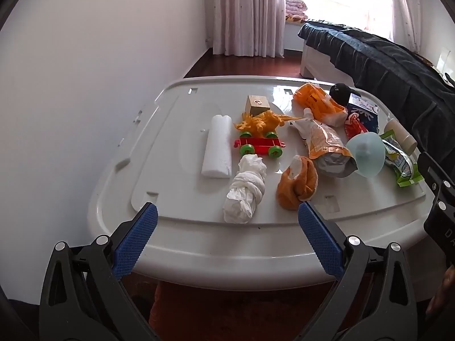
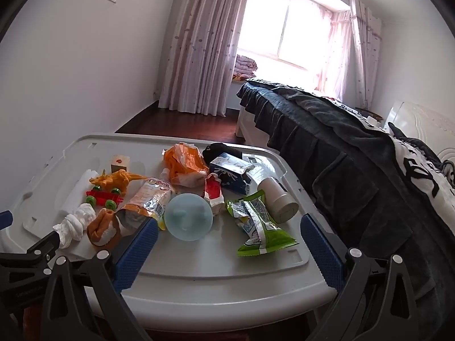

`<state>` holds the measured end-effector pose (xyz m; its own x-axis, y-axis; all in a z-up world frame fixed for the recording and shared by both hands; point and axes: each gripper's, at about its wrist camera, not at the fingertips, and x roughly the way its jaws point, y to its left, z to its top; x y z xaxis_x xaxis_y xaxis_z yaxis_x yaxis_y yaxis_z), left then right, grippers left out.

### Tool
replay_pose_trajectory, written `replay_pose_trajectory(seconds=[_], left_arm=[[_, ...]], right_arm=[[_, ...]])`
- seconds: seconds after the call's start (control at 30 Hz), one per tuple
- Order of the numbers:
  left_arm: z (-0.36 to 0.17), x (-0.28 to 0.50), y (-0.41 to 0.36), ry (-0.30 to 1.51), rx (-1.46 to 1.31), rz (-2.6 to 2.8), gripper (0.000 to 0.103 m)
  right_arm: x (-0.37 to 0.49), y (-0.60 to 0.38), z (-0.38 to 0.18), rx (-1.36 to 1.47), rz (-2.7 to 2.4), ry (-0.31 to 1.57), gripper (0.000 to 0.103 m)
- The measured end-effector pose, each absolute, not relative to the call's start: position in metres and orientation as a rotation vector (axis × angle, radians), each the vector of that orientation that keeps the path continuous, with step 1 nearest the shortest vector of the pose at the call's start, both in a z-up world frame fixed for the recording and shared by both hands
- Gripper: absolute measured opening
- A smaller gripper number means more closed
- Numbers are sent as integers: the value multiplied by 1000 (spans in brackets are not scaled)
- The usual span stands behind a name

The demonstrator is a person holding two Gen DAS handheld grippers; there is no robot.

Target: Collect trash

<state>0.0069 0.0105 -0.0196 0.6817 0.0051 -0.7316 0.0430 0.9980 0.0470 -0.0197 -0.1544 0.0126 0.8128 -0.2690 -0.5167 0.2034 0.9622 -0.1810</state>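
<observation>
Trash, like the knotted tissue (image 1: 246, 190) and green wrapper (image 2: 260, 227), lay mid-frame on the surface (image 1: 182, 238) among toys. We held both tools, left tool (image 1: 227, 221) and right tool (image 2: 229, 230), wide and empty. We risked grabbing the dinosaur cart (image 1: 260, 136) beside the tissue by mistake.

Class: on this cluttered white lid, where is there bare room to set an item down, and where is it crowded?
Bare: the lid's left side beyond the foam block, and its near edge before the tissue wad. Crowded: the right half, around the blue bowl and green wrapper.
</observation>
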Motion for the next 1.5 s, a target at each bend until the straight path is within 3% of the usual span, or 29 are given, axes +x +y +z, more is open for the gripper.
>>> replay_pose_trajectory(seconds=[1.5], left_arm=[[-20,10,13,822,61,-17,96]], right_arm=[[-19,-154,13,-112,-248,566,99]])
